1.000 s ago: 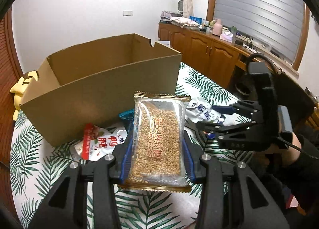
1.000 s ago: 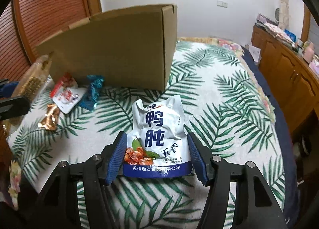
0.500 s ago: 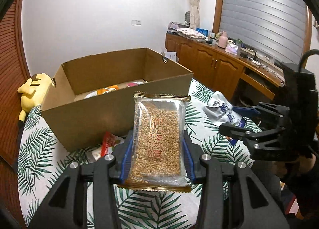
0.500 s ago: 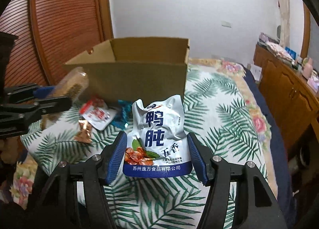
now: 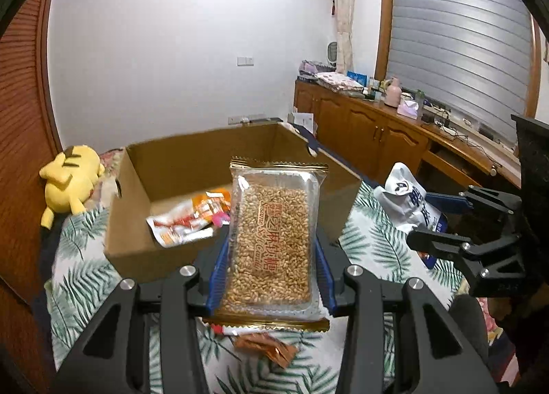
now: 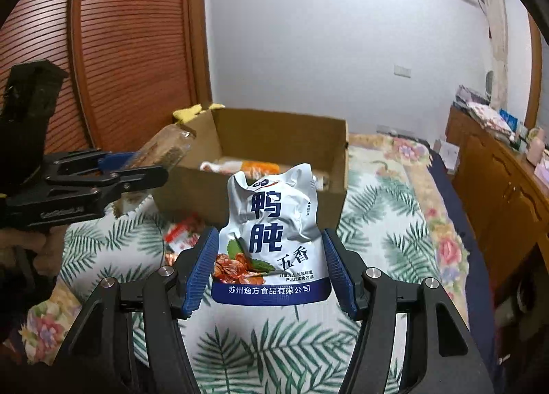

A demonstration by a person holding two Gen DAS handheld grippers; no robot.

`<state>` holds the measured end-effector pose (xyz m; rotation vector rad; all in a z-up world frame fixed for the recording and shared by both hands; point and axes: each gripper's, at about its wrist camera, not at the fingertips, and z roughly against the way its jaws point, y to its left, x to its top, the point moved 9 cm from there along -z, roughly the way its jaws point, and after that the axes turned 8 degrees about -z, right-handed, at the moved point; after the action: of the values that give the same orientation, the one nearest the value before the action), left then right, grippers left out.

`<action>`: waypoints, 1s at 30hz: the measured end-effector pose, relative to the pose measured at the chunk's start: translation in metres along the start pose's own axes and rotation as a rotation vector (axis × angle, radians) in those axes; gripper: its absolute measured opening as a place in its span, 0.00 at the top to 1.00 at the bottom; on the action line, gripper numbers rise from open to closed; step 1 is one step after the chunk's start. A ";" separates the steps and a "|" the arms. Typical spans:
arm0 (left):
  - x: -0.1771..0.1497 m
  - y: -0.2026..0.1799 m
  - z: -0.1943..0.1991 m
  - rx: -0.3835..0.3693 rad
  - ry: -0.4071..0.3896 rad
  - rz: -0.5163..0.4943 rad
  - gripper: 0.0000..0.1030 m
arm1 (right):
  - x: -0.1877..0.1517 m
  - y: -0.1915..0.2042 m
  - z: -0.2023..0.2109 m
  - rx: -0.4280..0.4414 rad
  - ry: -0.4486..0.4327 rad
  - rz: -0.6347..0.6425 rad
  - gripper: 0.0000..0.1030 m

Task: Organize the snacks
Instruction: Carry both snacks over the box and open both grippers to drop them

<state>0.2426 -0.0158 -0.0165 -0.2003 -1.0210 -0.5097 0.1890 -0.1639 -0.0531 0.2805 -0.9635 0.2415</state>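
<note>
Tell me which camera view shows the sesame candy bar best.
The left wrist view: the sesame candy bar stands face-on, clamped in the left gripper, label readable, in front of the cardboard box. The right wrist view shows it only edge-on, at the left, blurred and partly hidden by that gripper.

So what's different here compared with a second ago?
Both grippers rose: each view now looks down into the cardboard box, showing packets inside that its wall hid before. Nothing was taken or released. The left gripper is still shut on the sesame candy pack, the right gripper on the white duck gizzard pouch. The box and loose snacks on the leaf-print cloth haven't moved.
</note>
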 end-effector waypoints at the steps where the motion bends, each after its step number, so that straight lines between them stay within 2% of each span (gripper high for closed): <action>1: 0.006 0.003 -0.001 0.002 -0.008 -0.003 0.58 | 0.006 0.001 -0.002 0.001 -0.005 0.005 0.39; 6: 0.028 0.015 -0.005 0.006 -0.037 -0.015 0.58 | 0.028 0.005 -0.010 0.009 -0.021 0.018 0.39; 13: 0.041 0.036 -0.026 0.019 -0.038 -0.011 0.58 | 0.055 0.012 -0.032 0.018 -0.032 0.045 0.39; 25: 0.037 0.069 -0.075 0.060 0.024 0.037 0.58 | 0.075 0.014 -0.084 0.058 -0.004 0.047 0.39; 30: 0.025 0.077 -0.093 0.056 0.069 0.070 0.57 | 0.078 0.010 -0.107 0.024 0.023 0.054 0.39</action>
<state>0.3619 0.0065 -0.0378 -0.1664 -0.9565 -0.4215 0.3113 -0.1122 -0.0444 0.2732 -0.9465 0.3049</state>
